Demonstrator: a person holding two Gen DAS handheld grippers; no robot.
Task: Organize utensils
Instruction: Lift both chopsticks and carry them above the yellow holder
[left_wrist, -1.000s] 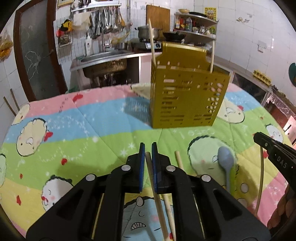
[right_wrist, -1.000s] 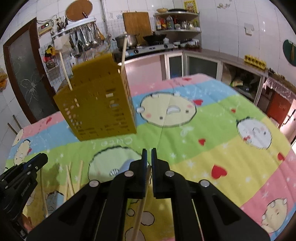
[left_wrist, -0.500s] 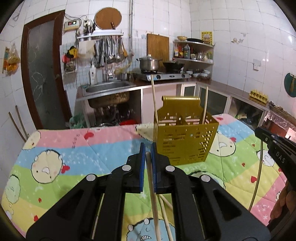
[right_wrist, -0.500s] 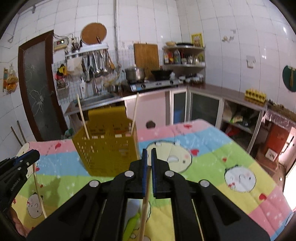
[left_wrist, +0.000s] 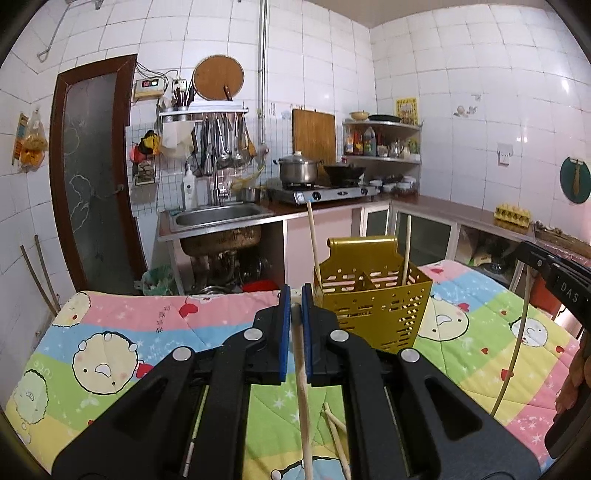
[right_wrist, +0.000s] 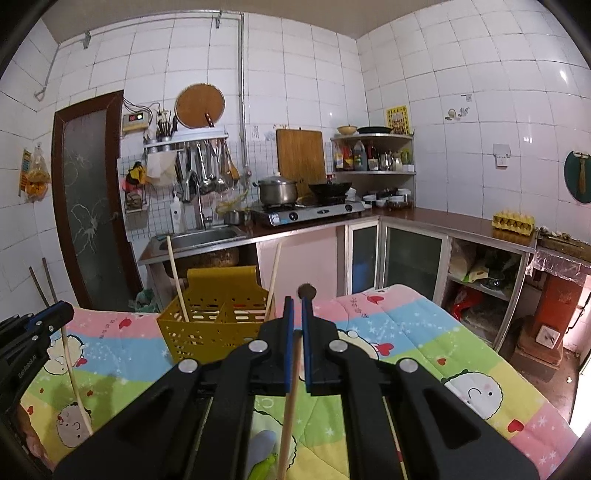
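Left wrist view, starting at the left of the frame: a cartoon-print quilt (left_wrist: 110, 354) in pink, blue, green and yellow bands covers the bench. At lower centre the left gripper (left_wrist: 295, 321) has its jaws clamped on a pale wooden chopstick (left_wrist: 303, 398), which runs down between the blue pads and out of the bottom edge. Just right of it, loose chopsticks (left_wrist: 334, 424) lie on the quilt. Above them, right of centre, the yellow perforated utensil holder (left_wrist: 373, 310) stands on the quilt with two sticks leaning inside it, one at each end. At the far right edge the right gripper (left_wrist: 532, 254) enters, a thin pale stick (left_wrist: 517, 339) hanging from it.

Right wrist view: at the left edge the other gripper shows with its chopstick dangling toward the quilt. The holder sits at centre left, divided into compartments, its two sticks upright. At lower centre the jaws of the right gripper are closed on a wooden stick that points down, beside a pale blue spoon (right_wrist: 264, 448) lying on the quilt.
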